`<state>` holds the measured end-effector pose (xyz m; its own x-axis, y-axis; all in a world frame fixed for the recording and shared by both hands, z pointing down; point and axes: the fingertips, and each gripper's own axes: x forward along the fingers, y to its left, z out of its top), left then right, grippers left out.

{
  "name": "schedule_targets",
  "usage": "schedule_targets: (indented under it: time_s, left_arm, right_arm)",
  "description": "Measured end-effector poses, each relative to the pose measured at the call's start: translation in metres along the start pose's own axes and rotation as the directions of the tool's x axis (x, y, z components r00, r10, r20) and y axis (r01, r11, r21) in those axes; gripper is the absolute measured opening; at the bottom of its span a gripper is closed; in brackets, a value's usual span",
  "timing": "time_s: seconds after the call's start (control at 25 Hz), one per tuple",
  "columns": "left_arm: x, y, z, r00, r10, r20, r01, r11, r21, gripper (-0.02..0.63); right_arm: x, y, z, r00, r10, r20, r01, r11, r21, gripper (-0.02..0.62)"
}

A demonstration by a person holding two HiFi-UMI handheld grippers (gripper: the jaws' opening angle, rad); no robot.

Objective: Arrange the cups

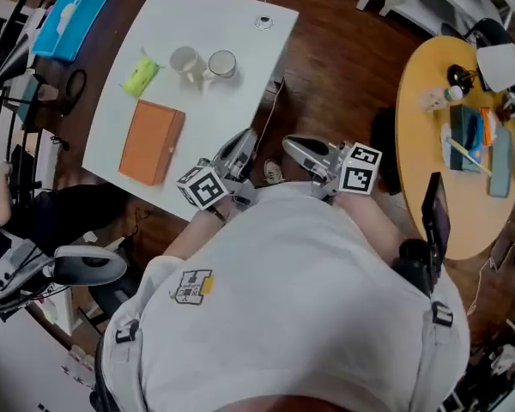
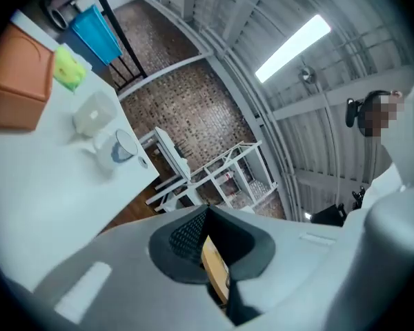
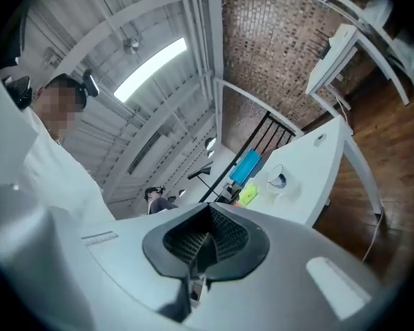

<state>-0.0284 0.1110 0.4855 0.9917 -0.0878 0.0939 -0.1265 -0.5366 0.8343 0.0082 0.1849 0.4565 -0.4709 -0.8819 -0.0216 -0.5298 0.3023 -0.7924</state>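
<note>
The left tongs [image 2: 205, 216] are pressed together and grip nothing. A tan sliver in the slot behind their pads is too cramped to identify. The right tongs [image 3: 208, 211] are likewise pressed together and empty. In the head view both sit close to the person's chest, and the white shirt [image 1: 309, 299] hides most of the arms. The left tongs reach the near corner of the white worktop [image 1: 232, 24]; the right tongs are off it, above the wooden floor [image 1: 343, 67]. An orange box [image 1: 151, 141] lies to the left of the left tongs. Well beyond it stand the white cup [image 1: 185, 60] and, just beside it, the second cup [image 1: 222, 63]. A green object [image 1: 140, 76] of unclear shape lies to their left. A yellow table [image 1: 421, 144], far right of the right tongs, is cut off by the frame.
</note>
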Motion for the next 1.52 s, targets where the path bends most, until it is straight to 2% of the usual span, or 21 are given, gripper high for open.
schedule_targets:
  time_s: [0.12, 0.24, 0.36, 0.48, 0.56, 0.64, 0.68, 0.8, 0.84, 0.88, 0.92, 1.16, 1.32, 1.52]
  left_arm:
    - [-0.003, 0.025, 0.025, 0.996, 0.053, 0.079, -0.052, 0.999, -0.013, 0.0]
    - [-0.007, 0.049, 0.051, 0.975, 0.15, 0.164, -0.151, 0.989, -0.007, 0.0]
    - [-0.013, 0.076, 0.071, 0.929, 0.278, 0.247, -0.29, 0.957, 0.014, 0.0]
    - [-0.012, 0.11, 0.092, 0.862, 0.409, 0.298, -0.437, 0.899, 0.03, 0.0]
    - [-0.011, 0.131, 0.108, 0.805, 0.497, 0.324, -0.536, 0.843, 0.039, 0.0]
    - [-0.01, 0.147, 0.122, 0.738, 0.578, 0.347, -0.635, 0.769, 0.07, 0.0]
    - [-0.009, 0.155, 0.129, 0.701, 0.617, 0.358, -0.686, 0.72, 0.103, 0.0]
    - [-0.008, 0.182, 0.143, 0.582, 0.714, 0.388, -0.812, 0.537, 0.231, 0.0]
    - [-0.006, 0.191, 0.146, 0.555, 0.734, 0.392, -0.832, 0.49, 0.26, 0.0]
    - [-0.003, 0.199, 0.148, 0.538, 0.746, 0.393, -0.843, 0.461, 0.278, 0.0]
    - [0.0, 0.206, 0.149, 0.528, 0.753, 0.393, -0.848, 0.443, 0.291, 0.0]
    - [0.014, 0.221, 0.168, 0.482, 0.769, 0.42, -0.868, 0.354, 0.347, 0.157]
    - [0.024, 0.234, 0.168, 0.48, 0.79, 0.381, -0.856, 0.327, 0.399, 0.215]
    - [0.014, 0.251, 0.148, 0.46, 0.813, 0.357, -0.854, 0.295, 0.428, 0.218]
  right_arm:
    - [0.031, -0.011, 0.011, 0.998, 0.029, -0.06, -0.029, 1.0, 0.001, 0.0]
    - [0.058, -0.02, 0.015, 0.984, 0.081, -0.157, -0.081, 0.997, 0.006, 0.0]
    - [0.08, -0.038, 0.025, 0.962, 0.139, -0.233, -0.134, 0.99, 0.036, 0.0]
    - [0.107, -0.06, 0.048, 0.94, 0.194, -0.282, -0.185, 0.981, 0.057, 0.0]
    - [0.126, -0.073, 0.067, 0.918, 0.234, -0.32, -0.223, 0.972, 0.071, 0.0]
    - [0.144, -0.084, 0.087, 0.889, 0.28, -0.363, -0.266, 0.96, 0.09, 0.0]
    - [0.151, -0.09, 0.096, 0.873, 0.302, -0.383, -0.285, 0.953, 0.103, 0.0]
    - [0.17, -0.107, 0.119, 0.835, 0.35, -0.425, -0.322, 0.936, 0.138, 0.0]
    - [0.174, -0.114, 0.125, 0.828, 0.358, -0.432, -0.328, 0.933, 0.146, 0.0]
    - [0.177, -0.121, 0.131, 0.822, 0.363, -0.438, -0.33, 0.931, 0.152, 0.0]
    - [0.18, -0.127, 0.136, 0.817, 0.368, -0.444, -0.332, 0.93, 0.159, 0.0]
    - [0.19, -0.152, 0.159, 0.788, 0.395, -0.472, -0.349, 0.918, 0.186, 0.0]
    - [0.196, -0.158, 0.172, 0.775, 0.416, -0.476, -0.37, 0.909, 0.191, 0.0]
    - [0.2, -0.164, 0.179, 0.773, 0.423, -0.472, -0.375, 0.906, 0.198, 0.0]
